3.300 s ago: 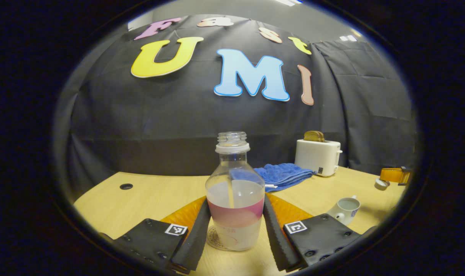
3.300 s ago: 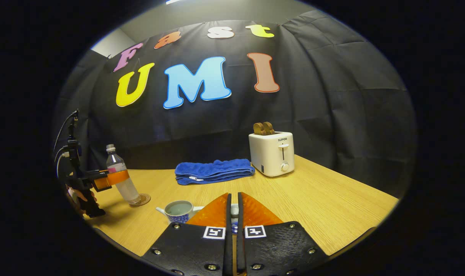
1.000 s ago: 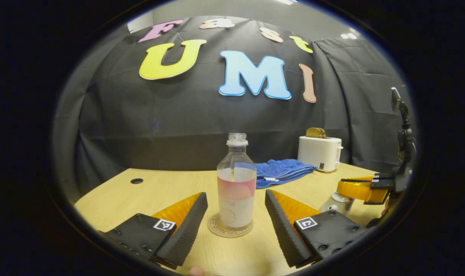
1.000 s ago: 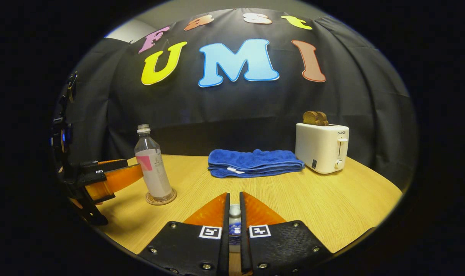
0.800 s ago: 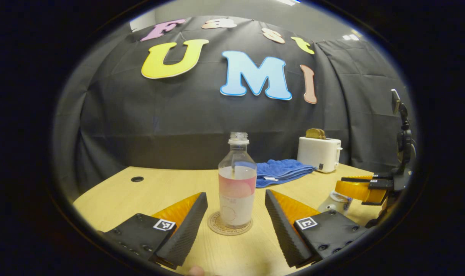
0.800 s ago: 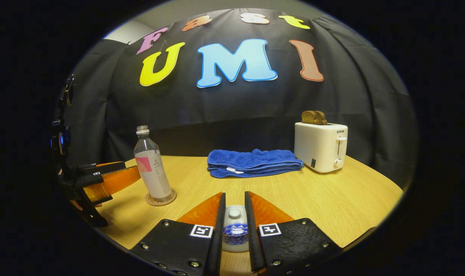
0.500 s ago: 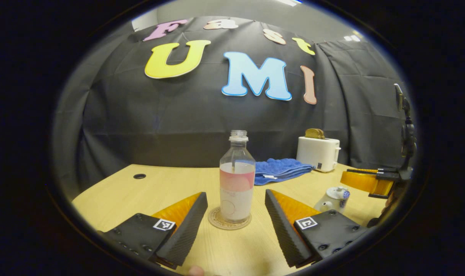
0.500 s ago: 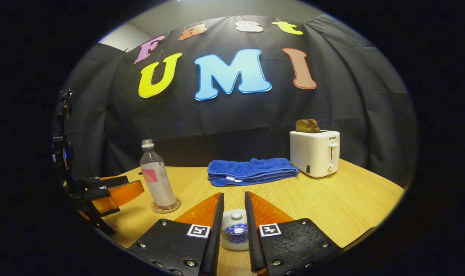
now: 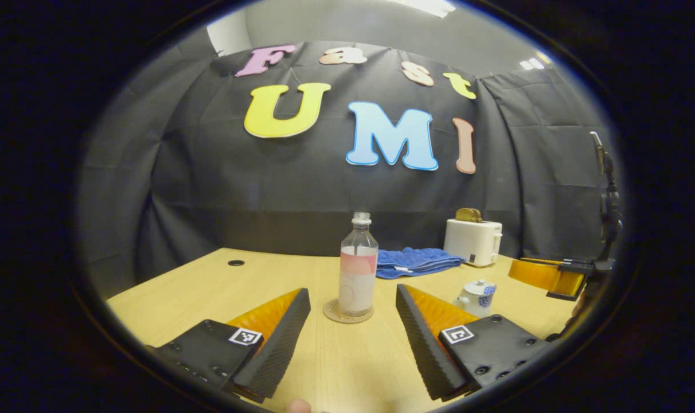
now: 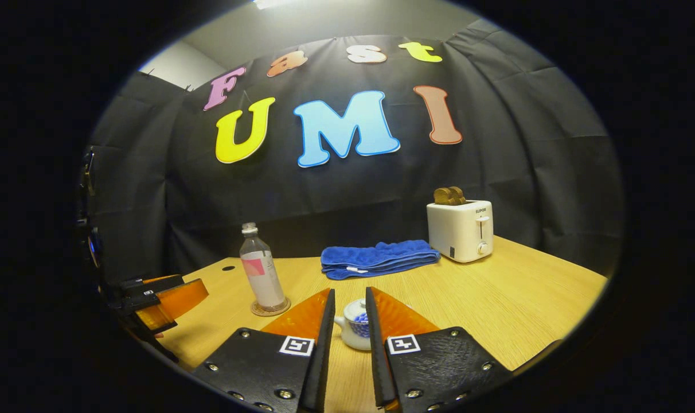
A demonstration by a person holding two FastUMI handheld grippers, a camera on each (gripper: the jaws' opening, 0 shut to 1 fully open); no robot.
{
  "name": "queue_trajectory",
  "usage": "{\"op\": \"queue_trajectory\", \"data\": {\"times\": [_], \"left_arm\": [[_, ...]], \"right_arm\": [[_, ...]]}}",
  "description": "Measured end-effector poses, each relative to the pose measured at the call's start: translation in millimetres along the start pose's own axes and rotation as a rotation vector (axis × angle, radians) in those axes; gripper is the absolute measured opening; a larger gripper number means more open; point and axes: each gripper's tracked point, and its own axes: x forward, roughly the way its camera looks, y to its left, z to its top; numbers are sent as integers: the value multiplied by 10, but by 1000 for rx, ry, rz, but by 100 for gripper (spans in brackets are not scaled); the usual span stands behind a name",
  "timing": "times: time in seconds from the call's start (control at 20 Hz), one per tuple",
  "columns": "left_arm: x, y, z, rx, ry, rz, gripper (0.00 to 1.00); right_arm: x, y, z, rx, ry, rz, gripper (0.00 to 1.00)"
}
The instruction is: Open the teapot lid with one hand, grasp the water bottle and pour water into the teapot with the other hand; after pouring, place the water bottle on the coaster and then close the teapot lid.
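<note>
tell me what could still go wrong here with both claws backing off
The water bottle has no cap and stands upright on the coaster; a bump from the open left claw nearby could tip and spill it. The teapot sits just ahead of the right claw, so a forward nudge might knock its lid askew.

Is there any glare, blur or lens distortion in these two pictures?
Left gripper view: fisheye bends the table edge; water bottle sharp; ceiling light glares at top. Right gripper view: the same curving; toaster crisp, no motion blur.
</note>
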Motion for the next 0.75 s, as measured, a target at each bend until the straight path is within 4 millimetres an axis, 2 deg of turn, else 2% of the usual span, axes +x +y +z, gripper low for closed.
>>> {"op": "queue_trajectory", "data": {"times": [0.25,0.45,0.75], "left_arm": [[-215,-81,-98,6,-7,18,100],[-221,-170,-219,45,-2,31,100],[-194,-164,-329,56,5,56,100]], "right_arm": [[-157,79,-72,-17,-13,-12,32],[-168,103,-142,-46,-14,-24,32],[-119,98,-240,-67,-9,-40,32]]}}
